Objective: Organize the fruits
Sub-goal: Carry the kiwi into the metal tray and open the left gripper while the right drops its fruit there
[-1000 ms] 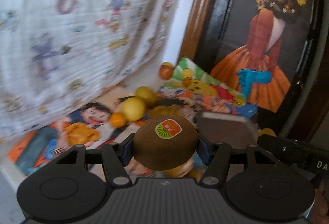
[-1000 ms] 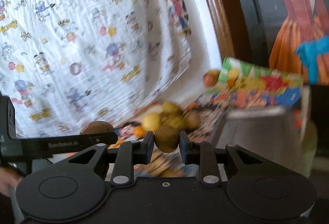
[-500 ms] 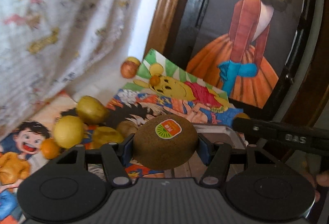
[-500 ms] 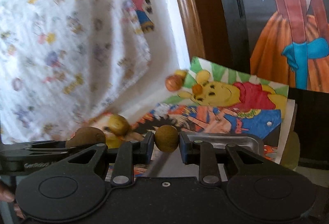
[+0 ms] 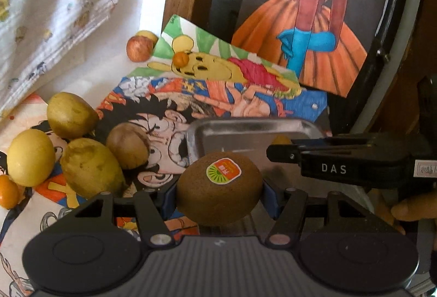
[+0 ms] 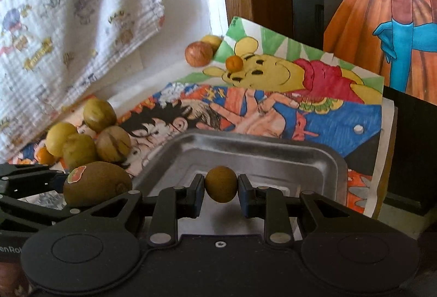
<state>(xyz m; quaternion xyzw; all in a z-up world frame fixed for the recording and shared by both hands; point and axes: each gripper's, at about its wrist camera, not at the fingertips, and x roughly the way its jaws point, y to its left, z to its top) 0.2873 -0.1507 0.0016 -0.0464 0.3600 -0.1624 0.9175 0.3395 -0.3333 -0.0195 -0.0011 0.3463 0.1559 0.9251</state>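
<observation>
Beside the steel tray, loose yellow-green fruits, apple behind

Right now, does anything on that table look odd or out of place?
A small orange fruit sits alone on the bear drawing, and an apple lies off by the wall, both far from the yellow fruit pile. The metal tray holds no fruit yet. Nothing looks spilled or damaged.
</observation>
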